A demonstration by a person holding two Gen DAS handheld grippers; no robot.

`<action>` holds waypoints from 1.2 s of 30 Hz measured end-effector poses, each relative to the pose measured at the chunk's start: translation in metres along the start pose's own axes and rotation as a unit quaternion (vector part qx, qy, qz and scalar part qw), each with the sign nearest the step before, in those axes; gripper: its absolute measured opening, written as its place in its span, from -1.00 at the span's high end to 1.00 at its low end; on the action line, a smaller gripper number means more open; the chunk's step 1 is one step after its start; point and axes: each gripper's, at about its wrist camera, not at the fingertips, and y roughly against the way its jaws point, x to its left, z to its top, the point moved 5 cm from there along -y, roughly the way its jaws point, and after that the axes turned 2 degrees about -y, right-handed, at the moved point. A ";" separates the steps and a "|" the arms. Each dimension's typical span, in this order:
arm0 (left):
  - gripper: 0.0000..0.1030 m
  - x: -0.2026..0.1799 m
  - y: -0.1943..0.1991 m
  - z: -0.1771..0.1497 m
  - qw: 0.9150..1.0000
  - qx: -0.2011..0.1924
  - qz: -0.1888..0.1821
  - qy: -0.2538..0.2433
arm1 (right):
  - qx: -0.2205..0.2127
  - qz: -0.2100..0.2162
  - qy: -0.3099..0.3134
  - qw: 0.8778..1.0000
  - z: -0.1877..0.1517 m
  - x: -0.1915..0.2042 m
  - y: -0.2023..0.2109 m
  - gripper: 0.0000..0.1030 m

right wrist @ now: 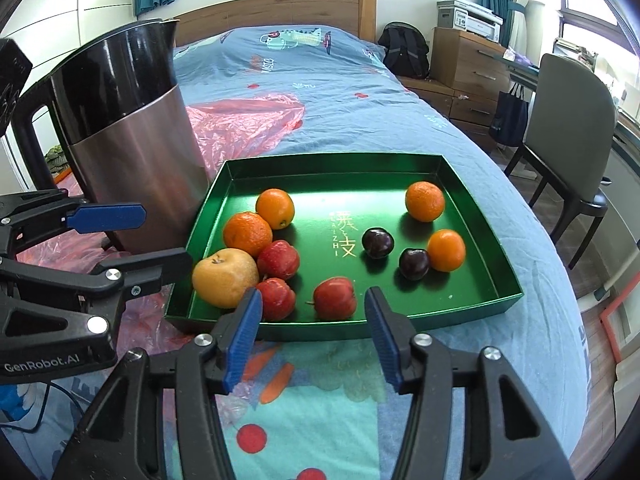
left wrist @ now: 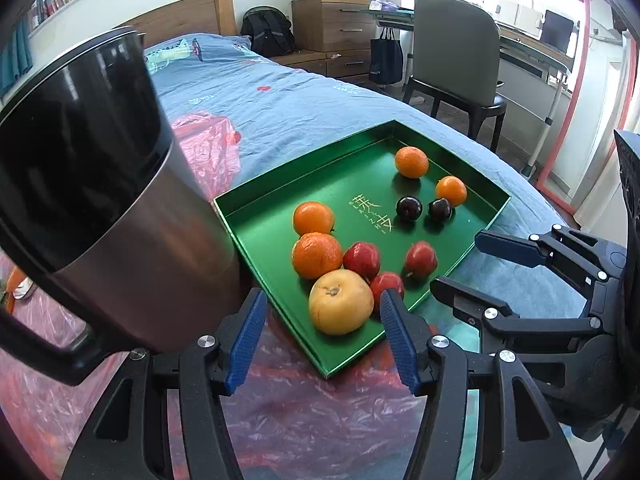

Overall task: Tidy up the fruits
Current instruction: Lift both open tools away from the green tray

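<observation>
A green tray (left wrist: 352, 176) (right wrist: 344, 184) lies on the bed and holds several oranges, three small red fruits, two dark plums and a yellow pear (left wrist: 340, 302) (right wrist: 224, 278). My left gripper (left wrist: 325, 300) stands open at the tray's near corner. The pear shows between its blue pads (left wrist: 394, 320), and they do not press on it. My right gripper (right wrist: 313, 296) is open at the tray's front edge, with a red fruit (right wrist: 334, 298) seen in the gap, untouched. Each gripper also shows from the side in the other view: right gripper (left wrist: 460, 262), left gripper (right wrist: 160, 236).
A tall steel kettle (left wrist: 100, 160) (right wrist: 128, 140) with a black handle stands close to the tray's left side. Pink plastic sheet (left wrist: 208, 148) (right wrist: 240, 120) covers the blue bedspread (right wrist: 340, 92) under it. A grey chair (right wrist: 572, 128), drawers and a desk are to the right.
</observation>
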 end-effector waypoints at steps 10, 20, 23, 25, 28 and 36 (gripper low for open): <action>-0.18 0.036 0.038 -0.046 0.999 -0.002 0.024 0.032 | -0.012 0.018 0.010 1.000 -0.007 0.041 0.031 -0.65; -0.52 0.075 0.092 -0.084 0.995 -0.028 0.069 0.066 | -0.032 0.047 0.018 0.998 -0.013 0.095 0.060 -1.00; -0.55 0.084 0.109 -0.092 0.993 -0.037 0.083 0.076 | -0.041 0.052 0.018 0.998 -0.013 0.109 0.068 -1.00; -0.56 0.091 0.120 -0.097 0.992 -0.044 0.083 0.087 | -0.048 0.052 0.021 0.997 -0.013 0.117 0.073 -1.00; -0.56 0.100 0.135 -0.101 0.990 -0.057 0.085 0.095 | -0.057 0.053 0.019 0.997 -0.012 0.124 0.081 -1.00; -0.78 0.120 0.168 -0.107 0.985 -0.082 0.092 0.121 | -0.072 0.047 0.024 0.996 -0.005 0.134 0.100 -1.00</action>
